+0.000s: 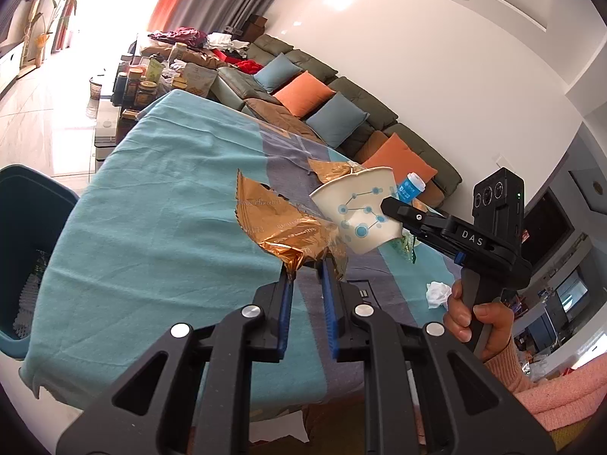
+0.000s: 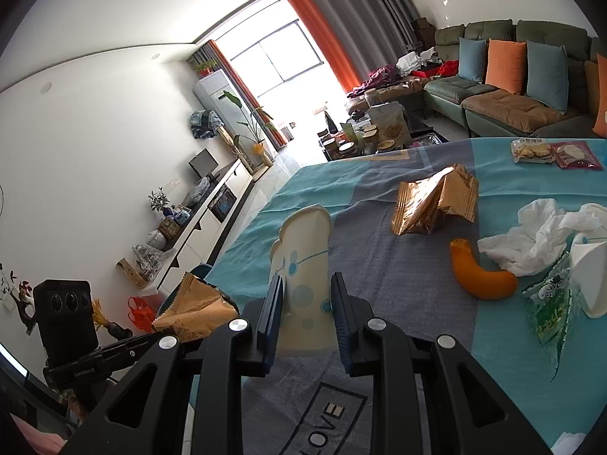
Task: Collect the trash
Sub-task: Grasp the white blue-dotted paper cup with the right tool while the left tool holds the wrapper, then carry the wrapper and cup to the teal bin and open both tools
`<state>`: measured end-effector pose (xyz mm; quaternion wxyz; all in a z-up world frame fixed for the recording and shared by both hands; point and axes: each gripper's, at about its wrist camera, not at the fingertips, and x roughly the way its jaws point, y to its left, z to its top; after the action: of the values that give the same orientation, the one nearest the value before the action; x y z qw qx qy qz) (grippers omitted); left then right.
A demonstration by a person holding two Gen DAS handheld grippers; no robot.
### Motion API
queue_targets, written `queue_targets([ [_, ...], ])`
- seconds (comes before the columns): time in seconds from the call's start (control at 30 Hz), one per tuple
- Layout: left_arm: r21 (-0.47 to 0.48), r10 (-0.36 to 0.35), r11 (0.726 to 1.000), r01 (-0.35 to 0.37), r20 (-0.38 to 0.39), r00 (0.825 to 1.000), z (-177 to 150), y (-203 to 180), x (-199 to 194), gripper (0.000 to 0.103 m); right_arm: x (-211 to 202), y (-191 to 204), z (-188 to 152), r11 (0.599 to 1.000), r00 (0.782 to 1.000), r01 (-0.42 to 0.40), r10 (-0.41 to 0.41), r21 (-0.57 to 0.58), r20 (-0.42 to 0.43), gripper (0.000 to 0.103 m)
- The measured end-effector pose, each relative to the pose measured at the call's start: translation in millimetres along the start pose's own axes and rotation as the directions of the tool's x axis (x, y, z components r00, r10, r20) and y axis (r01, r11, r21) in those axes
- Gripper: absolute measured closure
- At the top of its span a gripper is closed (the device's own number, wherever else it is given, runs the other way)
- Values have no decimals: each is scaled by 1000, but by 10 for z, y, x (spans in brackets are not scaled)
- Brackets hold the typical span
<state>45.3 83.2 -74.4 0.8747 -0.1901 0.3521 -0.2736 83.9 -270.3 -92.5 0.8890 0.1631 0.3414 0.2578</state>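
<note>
While the left tool (image 1: 307, 265) pinches a gold wrapper (image 1: 282, 223), print illegible, the right tool (image 2: 305, 284), marked "DAS", clamps a cup (image 2: 303, 250); cloth (image 2: 379, 398) reads "LOVE".

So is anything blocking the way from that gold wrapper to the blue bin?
Nothing visible does. The left gripper holds the gold wrapper above the teal tablecloth, and the blue bin sits beyond the table's edge with open space between. The paper cup is on the other side.
</note>
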Motion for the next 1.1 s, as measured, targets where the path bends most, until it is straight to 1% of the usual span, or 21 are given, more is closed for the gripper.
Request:
queue_targets([
  [0.27,-13,24,1000,-24,18,1000,-15,47,-154,87,145,102,11,999,999,-34,34,-19,-27,81],
  [0.8,-43,55,998,-53,47,997,-44,139,-411,87,323,263,61,997,997,-59,57,-42,-54,81],
  [1.1,-63,92,994,-88,67,994,-81,232,-600,87,455,468,69,993,993,-96,91,-66,-71,81],
])
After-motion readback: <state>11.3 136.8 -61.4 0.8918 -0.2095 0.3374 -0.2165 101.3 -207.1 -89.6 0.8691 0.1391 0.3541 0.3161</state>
